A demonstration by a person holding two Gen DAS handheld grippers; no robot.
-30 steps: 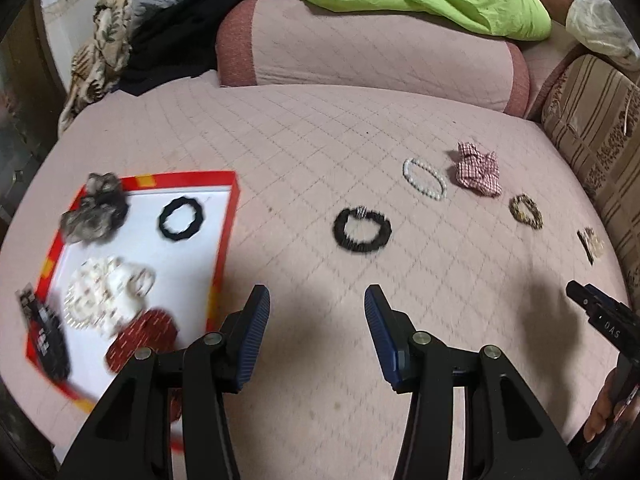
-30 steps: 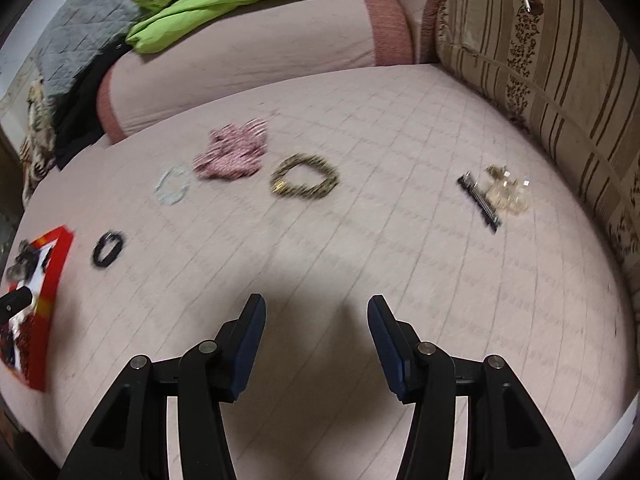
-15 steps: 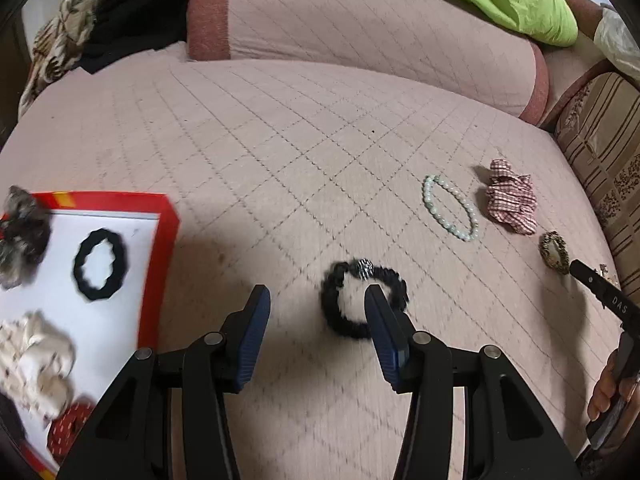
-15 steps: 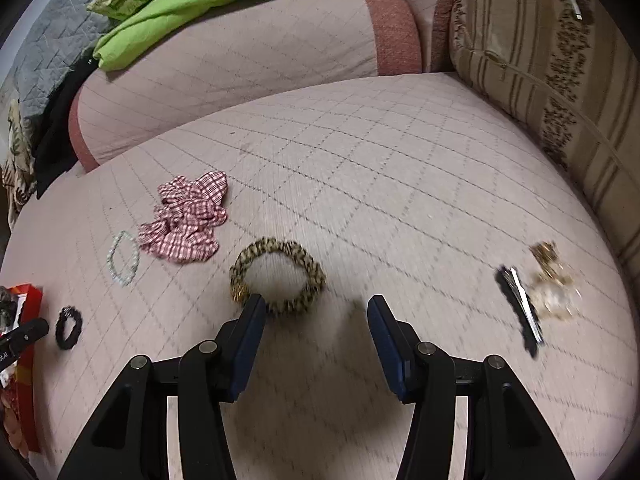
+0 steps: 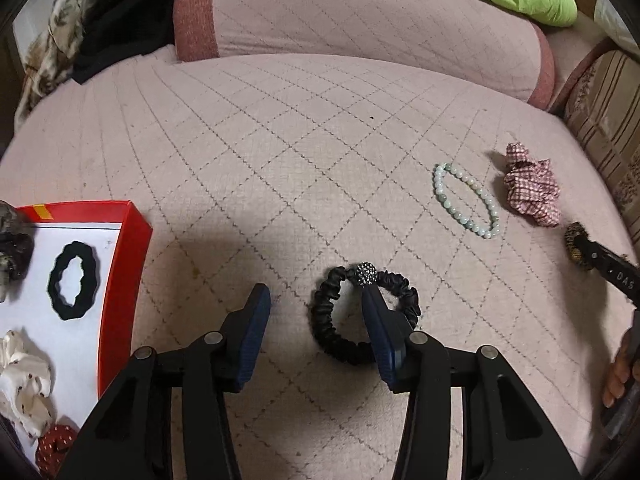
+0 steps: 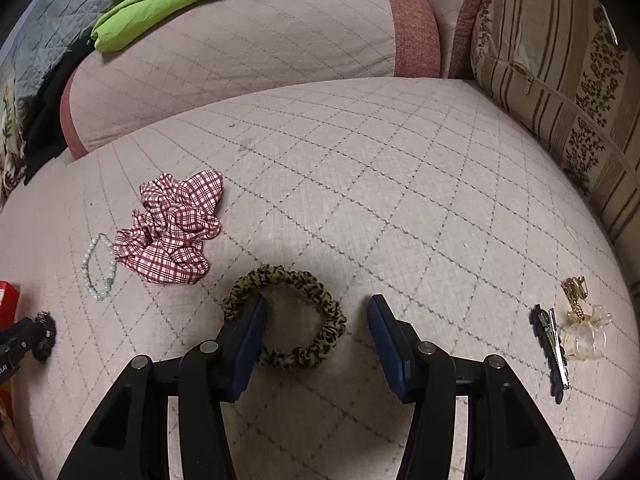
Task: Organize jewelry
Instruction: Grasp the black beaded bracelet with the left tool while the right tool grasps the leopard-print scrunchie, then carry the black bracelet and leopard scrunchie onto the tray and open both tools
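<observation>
On the pink quilted bed, both grippers have closed in on scrunchies.
The left gripper, wide, now straddles the black scrunchie's near arc; the right gripper, wide, brackets the leopard scrunchie. Grasps look imminent, with the red tray waiting at left.

Red tray cut by left edge; grey scrunchie partly out.
</observation>
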